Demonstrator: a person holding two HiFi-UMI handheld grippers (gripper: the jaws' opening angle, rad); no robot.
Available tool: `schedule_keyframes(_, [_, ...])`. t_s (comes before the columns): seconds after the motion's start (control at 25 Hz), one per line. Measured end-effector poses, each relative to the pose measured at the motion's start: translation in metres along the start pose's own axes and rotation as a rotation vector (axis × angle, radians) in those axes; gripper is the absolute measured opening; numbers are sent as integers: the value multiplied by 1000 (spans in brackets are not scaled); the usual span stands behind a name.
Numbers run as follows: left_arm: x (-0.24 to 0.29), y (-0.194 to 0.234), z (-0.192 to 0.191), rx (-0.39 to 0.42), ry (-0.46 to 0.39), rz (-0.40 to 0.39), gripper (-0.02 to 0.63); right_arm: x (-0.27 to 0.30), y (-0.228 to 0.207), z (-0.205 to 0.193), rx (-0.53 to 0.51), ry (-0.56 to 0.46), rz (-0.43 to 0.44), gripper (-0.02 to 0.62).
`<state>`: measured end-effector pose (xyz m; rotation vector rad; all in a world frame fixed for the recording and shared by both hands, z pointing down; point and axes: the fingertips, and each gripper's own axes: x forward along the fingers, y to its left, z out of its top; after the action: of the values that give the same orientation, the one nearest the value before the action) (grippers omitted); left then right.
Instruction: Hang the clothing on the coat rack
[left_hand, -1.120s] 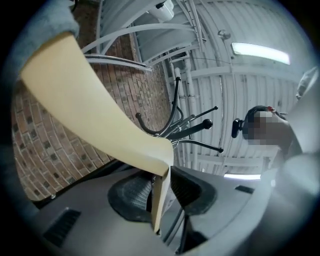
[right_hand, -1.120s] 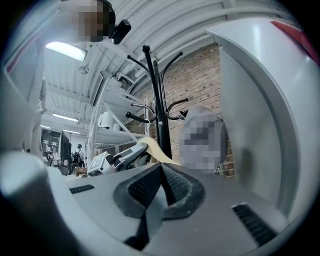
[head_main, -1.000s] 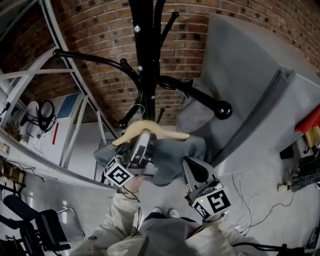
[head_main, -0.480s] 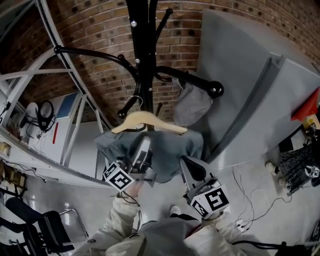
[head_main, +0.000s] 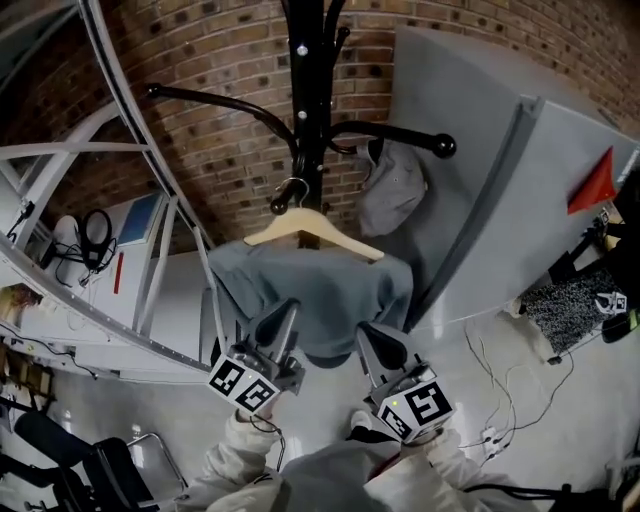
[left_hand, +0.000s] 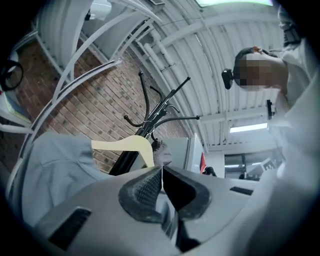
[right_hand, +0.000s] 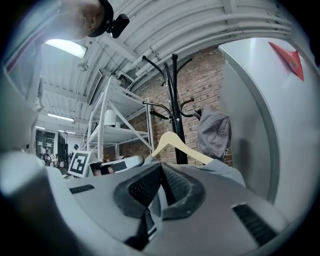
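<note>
Brick wall (head_main: 220, 150); white metal shelving (head_main: 60, 160); grey partition (head_main: 470, 150); concrete floor (head_main: 150, 405).

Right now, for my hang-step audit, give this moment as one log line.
grey garment: on wooden hanger | wooden hanger: hooked on coat rack | left gripper: jaws closing, nothing between | right gripper: shut, empty

A brick wall (head_main: 220, 110) filled the background beyond the right claw (head_main: 378, 335). To that claw's right rose a tall grey panel (head_main: 470, 130), with a red triangle (head_main: 592, 185) near its upper edge. Above the claw and slightly right, a grey cap (head_main: 395, 190) hung in front of the panel's near edge. Well off to the claw's left stood a white metal frame (head_main: 60, 151), with black headphones (head_main: 95, 235) behind it. Thin cables (head_main: 488, 420) trailed over the grey floor (head_main: 560, 420) just right of the claw. A black chair (head_main: 95, 465) sat far to its lower left.
</note>
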<state>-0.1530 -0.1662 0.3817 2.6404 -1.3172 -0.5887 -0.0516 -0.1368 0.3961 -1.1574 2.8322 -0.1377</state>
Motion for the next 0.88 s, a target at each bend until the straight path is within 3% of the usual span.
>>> schedule_keyframes(0.16, [-23, -11, -1, 72, 33, 9, 9, -10, 19, -3, -6, -1, -21, 25])
schedule_keyframes(0.36, [-56, -34, -8, 99, 66, 6, 9, -33, 47, -8, -5, 3, -56, 25])
schedule_keyframes(0.52, [-87, -55, -7, 183, 85, 25, 9, -52, 71, -11, -16, -1, -81, 25])
schedule_keyframes(0.88, [-172, -89, -16, 267, 153, 127, 8, -91, 127, -31, -31, 25, -116, 25])
